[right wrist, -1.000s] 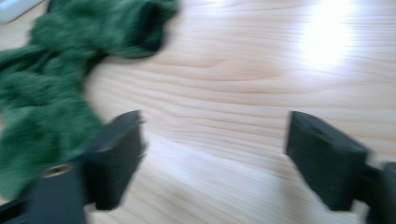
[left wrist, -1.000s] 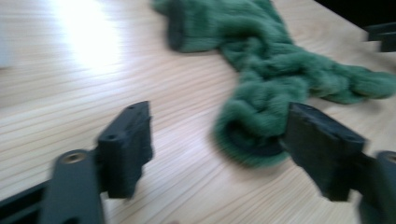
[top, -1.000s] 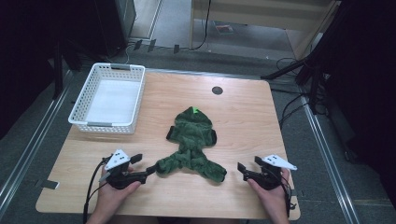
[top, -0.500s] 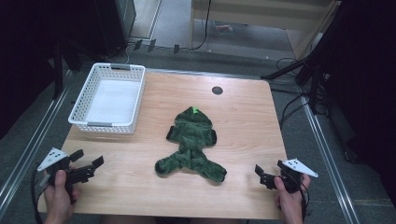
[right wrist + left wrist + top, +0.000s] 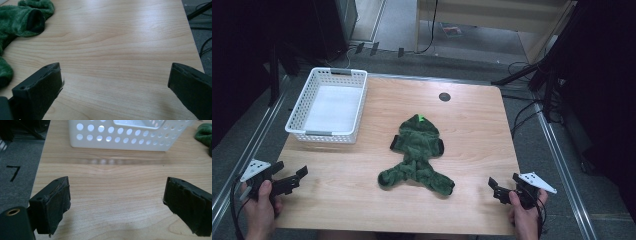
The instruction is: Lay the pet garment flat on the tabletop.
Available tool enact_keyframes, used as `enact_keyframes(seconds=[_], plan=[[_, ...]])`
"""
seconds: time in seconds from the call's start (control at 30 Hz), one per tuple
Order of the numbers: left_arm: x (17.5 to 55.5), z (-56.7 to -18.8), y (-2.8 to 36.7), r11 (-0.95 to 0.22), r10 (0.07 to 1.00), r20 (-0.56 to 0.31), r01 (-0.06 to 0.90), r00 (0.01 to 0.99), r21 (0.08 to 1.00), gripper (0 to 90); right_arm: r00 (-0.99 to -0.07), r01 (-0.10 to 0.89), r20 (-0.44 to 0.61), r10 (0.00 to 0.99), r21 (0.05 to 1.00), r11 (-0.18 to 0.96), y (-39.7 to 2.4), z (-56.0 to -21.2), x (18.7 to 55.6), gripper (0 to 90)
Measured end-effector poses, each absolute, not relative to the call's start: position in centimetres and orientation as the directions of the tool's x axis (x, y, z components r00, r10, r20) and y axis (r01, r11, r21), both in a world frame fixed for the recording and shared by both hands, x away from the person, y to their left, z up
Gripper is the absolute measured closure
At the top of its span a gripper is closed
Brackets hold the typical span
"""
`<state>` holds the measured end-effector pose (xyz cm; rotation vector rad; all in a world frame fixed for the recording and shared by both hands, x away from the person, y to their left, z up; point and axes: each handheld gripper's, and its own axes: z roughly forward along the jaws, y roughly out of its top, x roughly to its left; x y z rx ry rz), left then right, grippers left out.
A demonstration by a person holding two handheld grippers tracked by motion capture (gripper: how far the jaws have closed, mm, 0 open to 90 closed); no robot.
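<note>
Your left gripper (image 5: 287, 180) and right gripper (image 5: 504, 190) sit at the near table (image 5: 362, 200) corners, jaws wide and empty, well apart from the green garment (image 5: 417, 155) spread flat mid-table. Farther back, the white basket (image 5: 328, 134) looks empty, so spreading seems done; if it goes there, moving remains

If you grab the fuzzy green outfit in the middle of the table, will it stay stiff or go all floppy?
Probably floppy: the green outfit lies flat and rumpled on the table, so its sleeves and legs would likely dangle. It looks like soft fleece, so likely light and easy to pinch, not slippery. Pushed, it would probably bunch up rather than slide neatly.
</note>
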<state>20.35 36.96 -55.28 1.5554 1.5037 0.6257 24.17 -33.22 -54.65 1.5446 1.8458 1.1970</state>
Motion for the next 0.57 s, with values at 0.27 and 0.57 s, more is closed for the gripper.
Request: enact_keyframes(seconds=[0.27,0.57], plan=[[20.51,-55.35,37.14,0.120,0.962,-0.231,0.537,0.145,0.835,7.7,-0.275,0.561,0.201,0.940,0.828,-0.012,-33.27,-54.77,24.36,0.0],[20.72,-55.42,37.21,0.126,0.958,-0.246,0.551,0.148,0.825,7.8,-0.274,0.569,0.203,0.940,0.822,-0.012,-33.25,-54.79,24.44,0.0]])
